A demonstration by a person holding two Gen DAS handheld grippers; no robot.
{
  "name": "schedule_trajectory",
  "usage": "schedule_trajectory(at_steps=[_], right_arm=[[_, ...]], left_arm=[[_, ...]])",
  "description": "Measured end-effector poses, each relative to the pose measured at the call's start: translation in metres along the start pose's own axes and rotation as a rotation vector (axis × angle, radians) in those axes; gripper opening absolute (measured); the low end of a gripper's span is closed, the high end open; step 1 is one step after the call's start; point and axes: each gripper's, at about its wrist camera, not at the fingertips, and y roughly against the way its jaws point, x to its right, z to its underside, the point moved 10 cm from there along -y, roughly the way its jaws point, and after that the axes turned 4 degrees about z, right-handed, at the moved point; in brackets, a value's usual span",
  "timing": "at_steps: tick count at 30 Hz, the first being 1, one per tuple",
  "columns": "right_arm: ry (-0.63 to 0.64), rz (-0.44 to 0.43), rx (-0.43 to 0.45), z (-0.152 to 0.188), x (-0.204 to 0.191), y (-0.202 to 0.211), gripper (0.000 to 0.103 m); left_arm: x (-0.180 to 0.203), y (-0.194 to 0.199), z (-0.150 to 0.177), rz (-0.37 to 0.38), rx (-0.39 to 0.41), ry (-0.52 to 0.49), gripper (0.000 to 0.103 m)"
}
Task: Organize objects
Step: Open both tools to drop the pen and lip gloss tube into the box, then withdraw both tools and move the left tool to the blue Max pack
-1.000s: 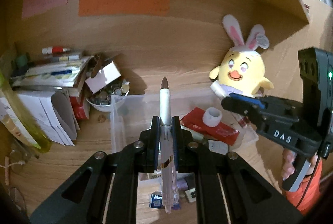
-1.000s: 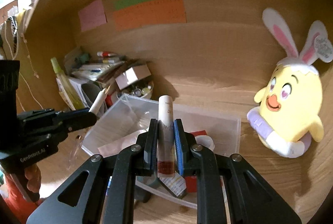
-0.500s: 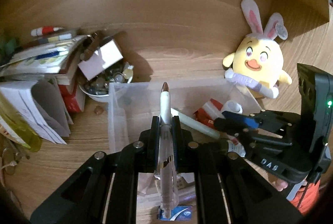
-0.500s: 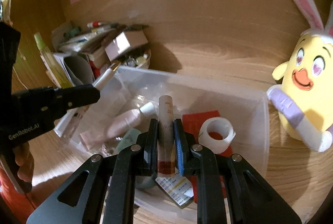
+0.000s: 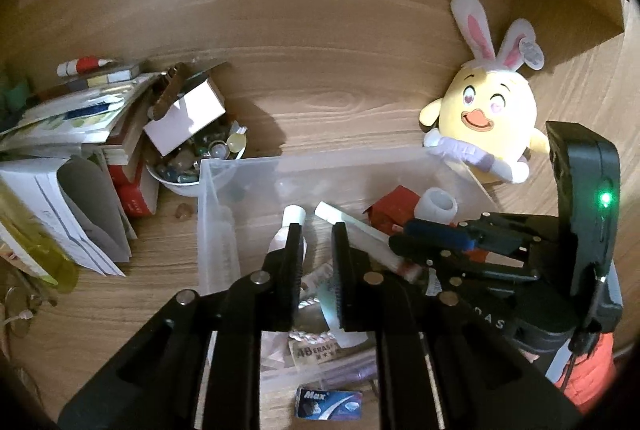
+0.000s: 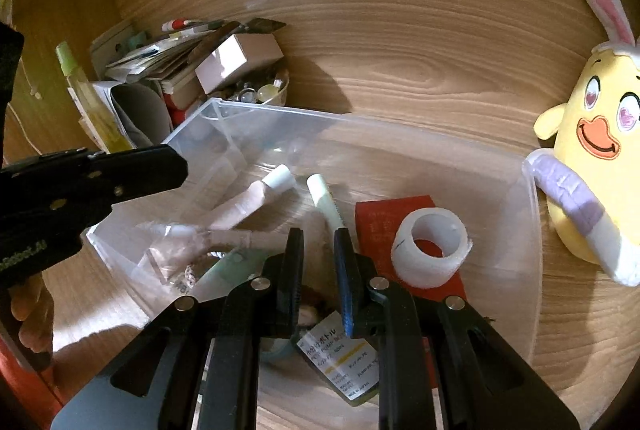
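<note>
Wooden desk [image 6: 400, 90], clear plastic bin [image 6: 532, 230] mid-scene. Already inside: white tube [image 6: 322, 196], pink bottle [image 6: 248, 202], tape roll [image 6: 430, 250]. Left gripper [image 5: 316, 242] opening over bin, nothing between jaws. Right gripper [image 6: 318, 250] narrowly apart, empty too. Still outside, likely next: blue Max box [image 5: 328, 404] at near wall, trinket bowl [image 5: 180, 184] far left.

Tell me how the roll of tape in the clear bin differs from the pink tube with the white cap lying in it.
The roll of tape is a short, wide, translucent whitish ring with an open hole, while the pink tube is long and slim. The tape rests on the red packet at the bin's right side; the tube lies flat at a slant nearer the left, its white cap toward the back. Both lie inside the clear bin, untouched by either tongs.
</note>
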Motion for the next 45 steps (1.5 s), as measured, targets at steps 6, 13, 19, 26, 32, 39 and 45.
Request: schedule_trajectory(at_steps=[6,13,19,26,32,39,45], right_arm=[[-0.010,0.001,0.039,-0.005,-0.001,0.020,0.042],[0.005,0.063,0.121,-0.009,-0.001,0.057,0.072],[0.018,0.121,0.192,-0.005,0.000,0.089,0.083],[0.017,0.137,0.232,0.006,0.001,0.118,0.084],[0.037,0.190,0.235,0.024,0.005,0.127,0.085],[0.024,0.191,0.199,0.048,0.011,0.119,0.085],[0.017,0.180,0.125,0.072,0.017,0.099,0.085]], left_arm=[[0.006,0.022,0.000,-0.014,0.050,-0.019,0.045],[0.018,0.052,0.001,-0.042,0.114,-0.053,0.076],[0.024,0.070,0.011,-0.063,0.135,-0.060,0.092],[0.030,0.082,0.033,-0.052,0.126,-0.073,0.096],[0.025,0.079,0.055,-0.060,0.088,-0.067,0.096],[0.014,0.060,0.088,-0.046,-0.001,-0.024,0.096],[-0.002,0.046,0.109,-0.073,-0.055,-0.013,0.096]])
